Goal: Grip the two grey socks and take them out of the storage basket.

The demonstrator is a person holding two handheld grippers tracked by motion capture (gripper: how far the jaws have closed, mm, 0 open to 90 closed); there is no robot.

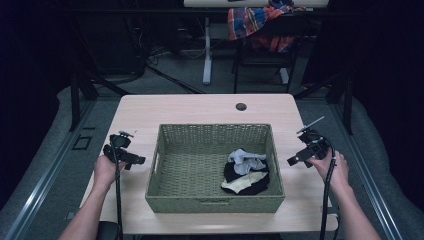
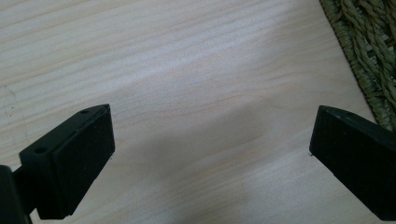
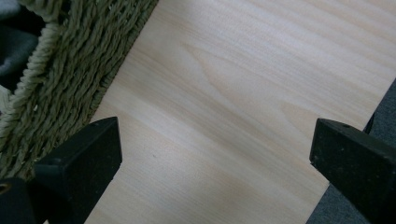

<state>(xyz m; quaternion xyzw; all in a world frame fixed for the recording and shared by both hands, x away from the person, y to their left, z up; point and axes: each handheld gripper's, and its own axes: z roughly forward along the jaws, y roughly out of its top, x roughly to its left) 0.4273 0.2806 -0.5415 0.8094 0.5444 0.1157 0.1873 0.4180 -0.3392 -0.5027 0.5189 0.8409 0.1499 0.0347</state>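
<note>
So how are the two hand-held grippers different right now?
The left hand-held gripper sits left of the basket, pointing right toward it; the right hand-held gripper sits right of the basket, pointing left. Both are open, empty, and over bare table.

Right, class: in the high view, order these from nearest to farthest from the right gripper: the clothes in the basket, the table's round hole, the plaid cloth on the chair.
From the right gripper:
1. Clothes, in the basket's right half.
2. Round hole, at the table's far edge.
3. Plaid cloth, beyond the table.
</note>
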